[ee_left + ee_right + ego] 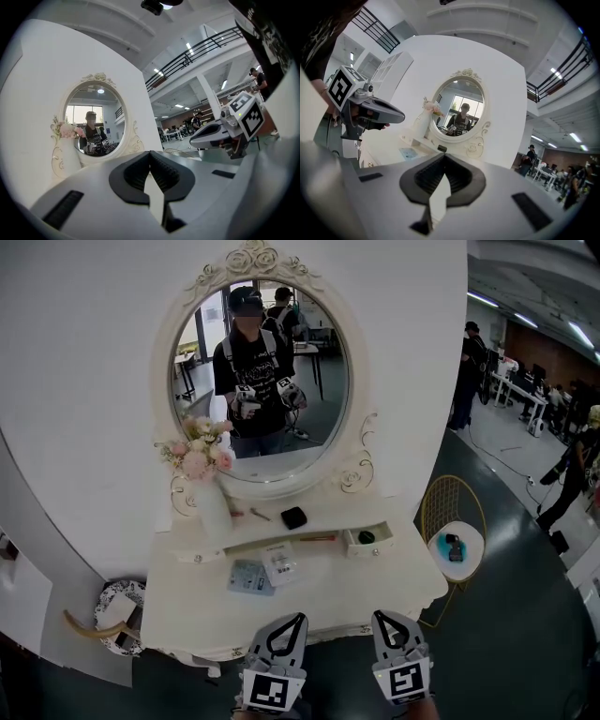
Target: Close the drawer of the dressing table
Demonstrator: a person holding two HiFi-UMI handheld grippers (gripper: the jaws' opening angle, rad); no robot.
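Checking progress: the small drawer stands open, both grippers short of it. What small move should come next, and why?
Probably reach the right gripper forward toward the drawer. It stands pulled out at the shelf's right end, and this gripper, shut and empty, hangs at the table's near edge, closer to it than the left gripper.

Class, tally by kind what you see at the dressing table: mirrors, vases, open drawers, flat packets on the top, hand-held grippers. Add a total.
Mirror: 1
Vase: 1
Open drawer: 1
Flat packets: 2
Hand-held grippers: 2 (left hand-held gripper, right hand-held gripper)
Total: 7
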